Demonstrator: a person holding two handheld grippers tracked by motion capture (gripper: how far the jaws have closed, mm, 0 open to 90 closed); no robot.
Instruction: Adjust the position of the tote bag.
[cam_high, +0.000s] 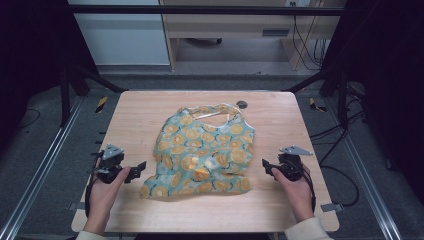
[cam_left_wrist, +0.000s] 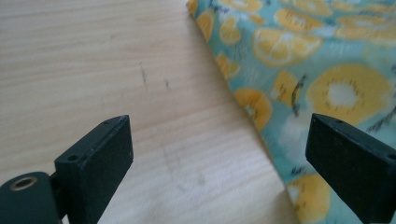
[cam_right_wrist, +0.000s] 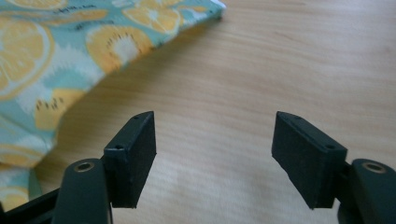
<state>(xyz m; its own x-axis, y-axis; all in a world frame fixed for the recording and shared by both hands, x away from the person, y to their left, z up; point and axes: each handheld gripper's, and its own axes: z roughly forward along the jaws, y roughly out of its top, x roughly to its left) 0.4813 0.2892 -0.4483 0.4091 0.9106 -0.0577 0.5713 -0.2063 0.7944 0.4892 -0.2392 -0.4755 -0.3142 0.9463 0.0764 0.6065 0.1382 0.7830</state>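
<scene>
Jaws of left gripper (cam_high: 136, 172) and right gripper (cam_high: 268, 167) are standing wide, flanking the teal lemon-print fabric bag (cam_high: 202, 152); thin cloth risks slipping or bunching on the wooden tabletop (cam_high: 140, 115)

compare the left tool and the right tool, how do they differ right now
The left tool sits nearer the bag, its tip almost at the bag's lower left edge; the right tool has a wider strip of bare table before the cloth. In their own views, cloth lies between the left jaws and plain wood between the right. Both are open, holding nothing.
</scene>
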